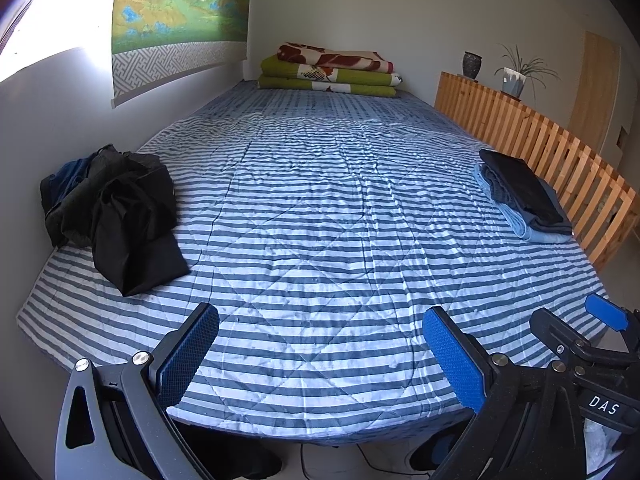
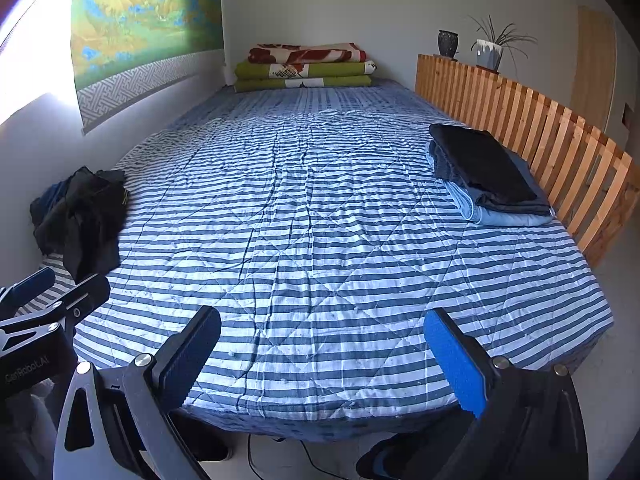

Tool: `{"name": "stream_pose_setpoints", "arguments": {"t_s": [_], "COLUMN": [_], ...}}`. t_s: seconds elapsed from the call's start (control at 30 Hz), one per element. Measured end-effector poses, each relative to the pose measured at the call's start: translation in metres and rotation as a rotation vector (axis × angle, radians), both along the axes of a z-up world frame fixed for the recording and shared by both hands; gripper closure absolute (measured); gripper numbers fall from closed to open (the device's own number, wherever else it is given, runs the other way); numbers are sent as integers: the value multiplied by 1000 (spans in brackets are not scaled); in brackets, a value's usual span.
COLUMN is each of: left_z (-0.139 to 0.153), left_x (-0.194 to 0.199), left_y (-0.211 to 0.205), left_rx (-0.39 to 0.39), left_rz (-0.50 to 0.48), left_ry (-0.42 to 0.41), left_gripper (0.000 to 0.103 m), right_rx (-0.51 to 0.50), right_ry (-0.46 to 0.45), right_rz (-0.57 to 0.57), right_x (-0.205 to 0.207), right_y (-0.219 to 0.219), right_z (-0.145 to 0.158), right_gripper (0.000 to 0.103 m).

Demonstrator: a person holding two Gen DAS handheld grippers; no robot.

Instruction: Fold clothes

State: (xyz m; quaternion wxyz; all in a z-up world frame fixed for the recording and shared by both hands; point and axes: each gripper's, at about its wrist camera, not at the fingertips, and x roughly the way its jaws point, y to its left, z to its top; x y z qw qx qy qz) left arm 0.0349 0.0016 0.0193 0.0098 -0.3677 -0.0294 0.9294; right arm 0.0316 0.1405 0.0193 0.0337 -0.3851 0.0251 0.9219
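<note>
At the left edge of the bed (image 1: 320,200), against the wall, sits the pile of unfolded dark clothes (image 1: 116,208), crumpled, with a black piece trailing toward the near edge and some navy fabric showing behind. Centre of the striped quilt: bare, room enough for laying a garment flat. Far end: folded blankets (image 1: 328,70), stacked. Right side, beside the wooden slat rail (image 1: 540,136): the folded stack (image 1: 520,196), dark item on top, light blue below.

Left gripper (image 1: 320,360): jaws wide apart, holding nothing, hovering over the near edge. Right gripper (image 2: 320,360): likewise spread and empty, just beside the left one.

Judgement: next garment not yet picked.

Risks:
- pile is tangled, so one pinch may lift several pieces together;
- black-on-black hides hems and sleeves, so a poor grasp point is likely;
- the trailing piece lies near the edge and could slide off if tugged sideways.
</note>
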Motion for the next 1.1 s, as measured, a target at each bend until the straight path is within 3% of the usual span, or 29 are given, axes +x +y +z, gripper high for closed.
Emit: {"name": "stream_pose_setpoints", "arguments": {"t_s": [1.1], "left_z": [-20], "left_x": [-34], "left_y": [-32], "left_rx": [-1], "left_rz": [58], "left_ry": [-36], "left_gripper": [0], "right_rx": [4], "right_ry": [-32], "right_rz": [44], "right_x": [-37], "right_y": [-26], "right_z": [-12], "right_gripper": [3]}}
